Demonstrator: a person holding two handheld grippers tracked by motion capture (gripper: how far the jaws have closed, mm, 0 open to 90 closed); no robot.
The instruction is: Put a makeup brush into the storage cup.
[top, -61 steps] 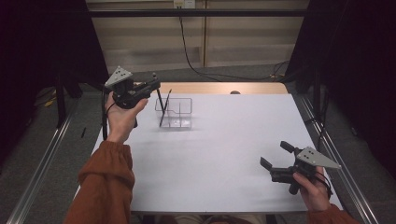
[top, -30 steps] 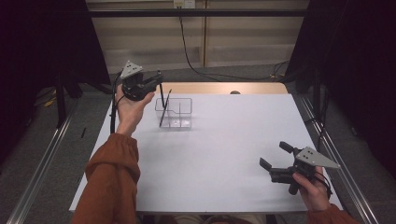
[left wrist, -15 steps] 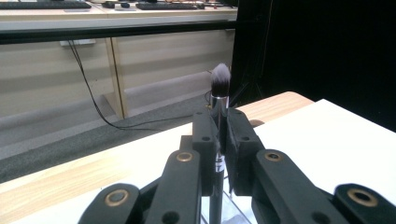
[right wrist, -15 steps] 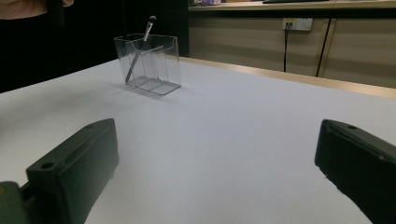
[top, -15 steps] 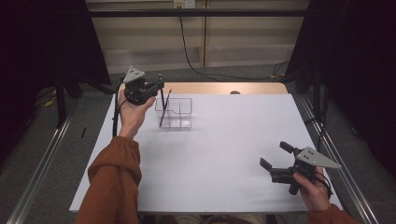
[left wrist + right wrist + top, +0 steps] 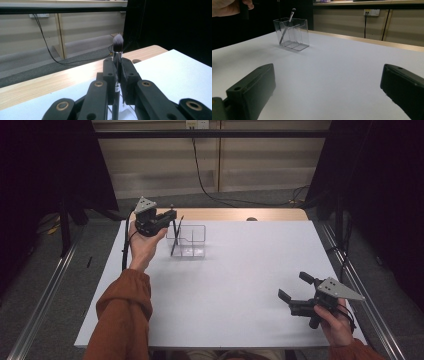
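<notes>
My left gripper (image 6: 173,217) is shut on a thin make-up brush (image 6: 174,231), which stands upright at the left end of a clear compartmented organiser (image 6: 197,227) at the table's far left. In the left gripper view the jaws (image 6: 117,65) pinch the brush (image 6: 118,42) just under its silver collar, with the grey bristles on top. Whether its lower end is inside the organiser I cannot tell. A second dark brush (image 6: 177,236) leans in the organiser (image 6: 298,32), also seen as the leaning brush (image 6: 287,23). My right gripper (image 6: 294,286) rests low at the front right, open, with bare table between its jaws (image 6: 327,87).
The white table top (image 6: 240,280) has a wooden strip (image 6: 235,214) along its far edge. Metal rails (image 6: 45,295) run along both sides, with dark curtains beyond. A black cable (image 6: 202,175) trails over the floor behind the table. The person's orange sleeve (image 6: 122,315) reaches in from the bottom left.
The left hand has drifted a little right and sunk, bringing the held brush lower at the organiser. The right gripper and the leaning brush have stayed where they were.
</notes>
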